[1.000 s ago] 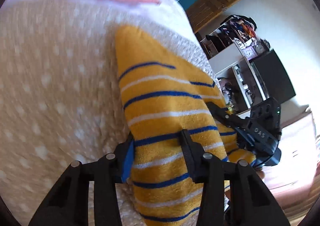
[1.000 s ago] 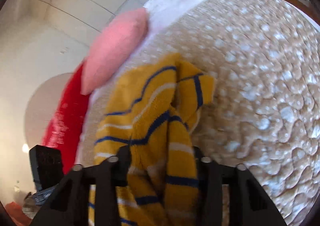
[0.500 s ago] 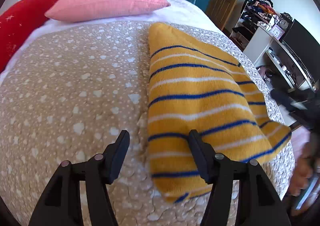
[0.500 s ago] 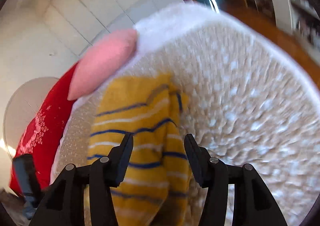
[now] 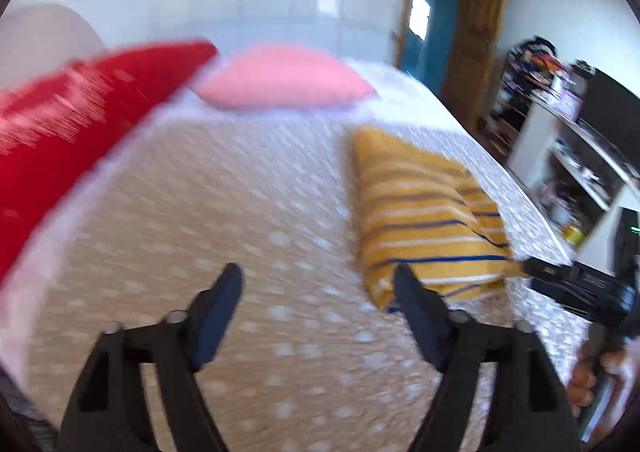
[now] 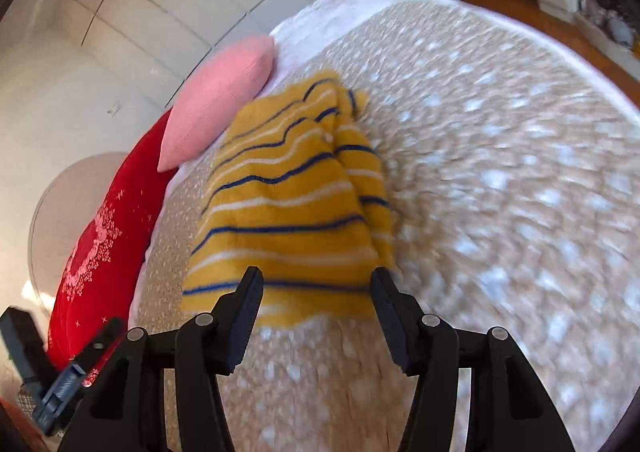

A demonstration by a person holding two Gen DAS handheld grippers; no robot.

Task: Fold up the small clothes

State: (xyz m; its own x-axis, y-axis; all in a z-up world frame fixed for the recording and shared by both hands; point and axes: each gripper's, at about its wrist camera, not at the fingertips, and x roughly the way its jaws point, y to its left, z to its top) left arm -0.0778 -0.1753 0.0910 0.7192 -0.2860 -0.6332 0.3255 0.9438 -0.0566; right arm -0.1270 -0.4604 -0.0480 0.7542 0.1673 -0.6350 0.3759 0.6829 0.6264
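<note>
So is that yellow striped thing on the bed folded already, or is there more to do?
Largely done, it seems: the yellow knit garment with blue and white stripes lies folded on the beige spotted bedspread. Nothing is in hand; the left gripper and right gripper have just been opening and are empty. At most a tidy-up remains.

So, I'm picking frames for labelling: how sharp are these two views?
Left wrist view: motion-smeared throughout, red pillow streaked, striped yellow garment soft. Right wrist view: garment fairly crisp, bedspread at right smeared. Both bend strongly at the fisheye edges, with glare on the wall.
</note>
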